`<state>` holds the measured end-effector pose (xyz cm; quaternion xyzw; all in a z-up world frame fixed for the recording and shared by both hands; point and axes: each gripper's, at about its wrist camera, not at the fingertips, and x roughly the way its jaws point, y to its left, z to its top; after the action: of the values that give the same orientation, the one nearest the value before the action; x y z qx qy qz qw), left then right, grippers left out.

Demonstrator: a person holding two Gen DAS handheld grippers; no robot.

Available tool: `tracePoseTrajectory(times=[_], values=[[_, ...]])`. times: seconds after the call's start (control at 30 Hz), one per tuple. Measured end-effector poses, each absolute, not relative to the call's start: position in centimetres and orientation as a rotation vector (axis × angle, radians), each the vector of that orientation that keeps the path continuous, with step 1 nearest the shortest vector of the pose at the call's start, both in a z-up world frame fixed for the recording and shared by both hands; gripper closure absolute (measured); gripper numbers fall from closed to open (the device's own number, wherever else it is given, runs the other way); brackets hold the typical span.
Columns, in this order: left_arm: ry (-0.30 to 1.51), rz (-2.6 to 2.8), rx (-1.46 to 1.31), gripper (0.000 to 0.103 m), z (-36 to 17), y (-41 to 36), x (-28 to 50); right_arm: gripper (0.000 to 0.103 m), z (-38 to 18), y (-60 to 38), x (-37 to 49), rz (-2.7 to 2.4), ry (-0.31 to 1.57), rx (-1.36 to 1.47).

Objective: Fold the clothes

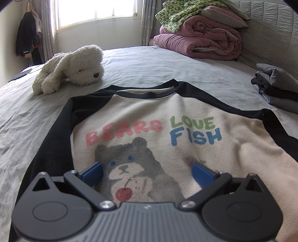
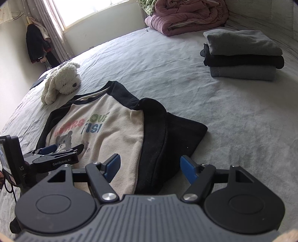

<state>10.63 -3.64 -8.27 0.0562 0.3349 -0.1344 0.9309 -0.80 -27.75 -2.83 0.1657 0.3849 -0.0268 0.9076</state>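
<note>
The sweatshirt (image 2: 104, 130), judged soft, light and limp, is best pinched at its black sleeve edge between the wide, empty right tongs (image 2: 149, 168); the left tongs (image 1: 148, 174) are likewise spread wide.

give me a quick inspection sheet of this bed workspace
surface: grey bedsheet, wrinkled
job's things: bear sweatshirt lying face up, sleeves partly folded in; stack of folded clothes apart from it
clutter: plush dog; rolled quilts
grippers: left gripper open, over the print; right gripper open, at the sweatshirt's black sleeve
cables: thin black cable by the left gripper's camera
surroundings: window, curtains, hanging clothes
</note>
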Motion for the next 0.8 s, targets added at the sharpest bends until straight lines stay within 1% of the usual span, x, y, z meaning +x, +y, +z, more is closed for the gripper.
tracePoseTrajectory(times=[0.37, 0.8], values=[[0.683, -0.271, 0.118, 0.000, -8.3, -3.7, 10.6, 0.028, -3.3, -28.7, 0.0, -0.076, 0.781, 0.279], [0.691, -0.238, 0.105, 0.000, -8.1, -4.0, 10.6, 0.029, -5.6, -31.1, 2.5, -0.125, 0.811, 0.330]])
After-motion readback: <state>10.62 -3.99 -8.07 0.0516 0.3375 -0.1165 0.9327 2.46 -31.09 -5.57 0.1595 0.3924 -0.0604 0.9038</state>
